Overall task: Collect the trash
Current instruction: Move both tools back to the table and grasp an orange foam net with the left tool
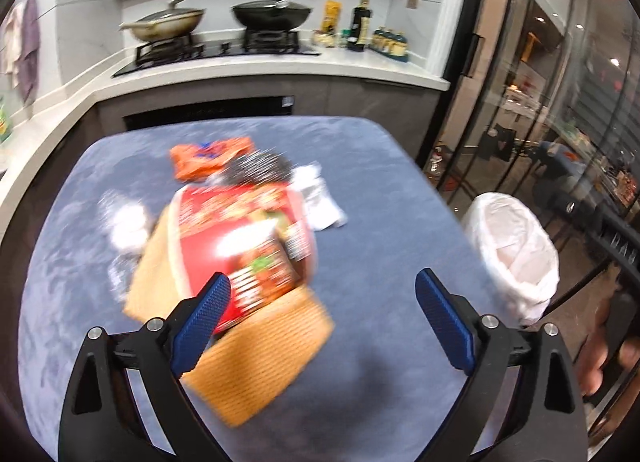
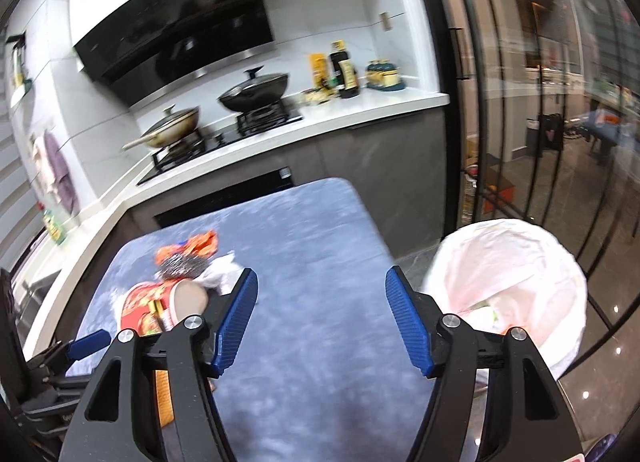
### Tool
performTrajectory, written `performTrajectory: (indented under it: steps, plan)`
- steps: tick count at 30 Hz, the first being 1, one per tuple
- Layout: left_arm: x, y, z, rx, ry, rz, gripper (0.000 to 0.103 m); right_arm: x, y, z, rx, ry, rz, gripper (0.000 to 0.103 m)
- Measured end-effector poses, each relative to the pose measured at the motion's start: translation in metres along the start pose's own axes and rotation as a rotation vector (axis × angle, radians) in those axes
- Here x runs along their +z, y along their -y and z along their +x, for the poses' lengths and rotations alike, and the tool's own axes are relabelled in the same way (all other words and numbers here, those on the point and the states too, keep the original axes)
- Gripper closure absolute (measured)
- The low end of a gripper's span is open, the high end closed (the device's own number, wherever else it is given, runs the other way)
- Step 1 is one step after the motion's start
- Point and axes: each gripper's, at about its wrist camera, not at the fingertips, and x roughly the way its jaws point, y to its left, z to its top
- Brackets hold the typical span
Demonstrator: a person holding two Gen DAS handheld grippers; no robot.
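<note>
A heap of trash lies on the blue table (image 1: 380,190): a red instant-noodle cup (image 1: 240,238) on its side, an orange snack wrapper (image 1: 208,156), a steel scouring ball (image 1: 256,166), crumpled white paper (image 1: 320,198) and foil (image 1: 124,222). The cup rests on an orange woven mat (image 1: 260,358). My left gripper (image 1: 322,282) stands open above the mat, its left pad near the cup, nothing between the pads. My right gripper (image 2: 322,290) is open over bare table (image 2: 320,230), right of the cup (image 2: 160,306). The left gripper's fingertip (image 2: 88,342) shows at that view's left edge.
A bin lined with a white bag (image 1: 516,250) stands off the table's right edge (image 2: 508,282), with some trash inside. Behind the table runs a counter with a hob, two woks (image 1: 272,14) and bottles (image 1: 360,26). Glass doors (image 2: 540,102) stand to the right. A hand (image 1: 600,346) holds the other gripper.
</note>
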Motion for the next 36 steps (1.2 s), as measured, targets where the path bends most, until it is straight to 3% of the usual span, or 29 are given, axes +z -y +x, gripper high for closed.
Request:
performTrajectory:
  steps: [8, 21, 26, 30, 32, 34, 36]
  plan:
    - [-0.038, -0.063, 0.008, 0.039, -0.07, -0.094, 0.013, -0.021, -0.042, 0.019, 0.045, -0.073, -0.026, 0.039]
    - [-0.068, -0.09, 0.047, -0.055, -0.128, -0.121, 0.016, -0.046, -0.086, 0.041, 0.081, -0.166, -0.084, 0.038]
    - [-0.071, -0.091, 0.051, -0.067, -0.135, -0.107, 0.03, -0.051, -0.095, 0.046, 0.09, -0.184, -0.097, 0.038]
    - [-0.072, -0.087, 0.049, -0.085, -0.149, -0.08, 0.056, -0.054, -0.101, 0.05, 0.093, -0.197, -0.105, 0.038]
    - [-0.072, -0.084, 0.049, -0.098, -0.161, -0.08, 0.064, -0.056, -0.105, 0.052, 0.099, -0.205, -0.107, 0.038]
    - [-0.074, -0.083, 0.047, -0.122, -0.172, -0.09, 0.079, -0.057, -0.108, 0.053, 0.104, -0.211, -0.115, 0.038]
    - [-0.076, -0.083, 0.043, -0.133, -0.178, -0.101, 0.085, -0.059, -0.113, 0.052, 0.112, -0.216, -0.123, 0.038]
